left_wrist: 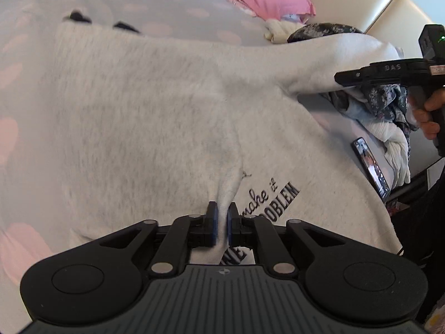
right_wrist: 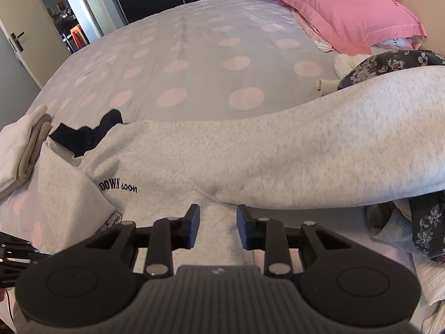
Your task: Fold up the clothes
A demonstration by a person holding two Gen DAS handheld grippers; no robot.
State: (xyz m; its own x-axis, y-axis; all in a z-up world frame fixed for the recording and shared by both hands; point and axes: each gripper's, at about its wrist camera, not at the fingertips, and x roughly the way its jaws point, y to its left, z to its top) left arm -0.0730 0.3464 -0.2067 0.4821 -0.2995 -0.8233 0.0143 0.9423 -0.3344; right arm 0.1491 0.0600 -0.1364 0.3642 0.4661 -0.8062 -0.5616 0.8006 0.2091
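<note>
A light grey sweatshirt (left_wrist: 139, 111) with black lettering lies spread over the dotted bedsheet (right_wrist: 194, 69). My left gripper (left_wrist: 221, 214) is shut on a raised fold of it next to the print, and the cloth is pinched up between the blue pads. In the right wrist view the sweatshirt (right_wrist: 250, 153) runs across the bed with its sleeve reaching right. My right gripper (right_wrist: 217, 220) stands partly open over a strip of the grey cloth, which lies between the fingers without the pads pressing it. The left wrist view shows the right gripper (left_wrist: 340, 79), held by a hand, at the sleeve.
A pink pillow (right_wrist: 339, 14) lies at the bed's head. A pile of floral and white clothes (right_wrist: 389, 61) sits at the right, with a phone (left_wrist: 371, 164) near the edge. Folded white clothes (right_wrist: 16, 150) and a dark garment (right_wrist: 89, 133) lie at the left.
</note>
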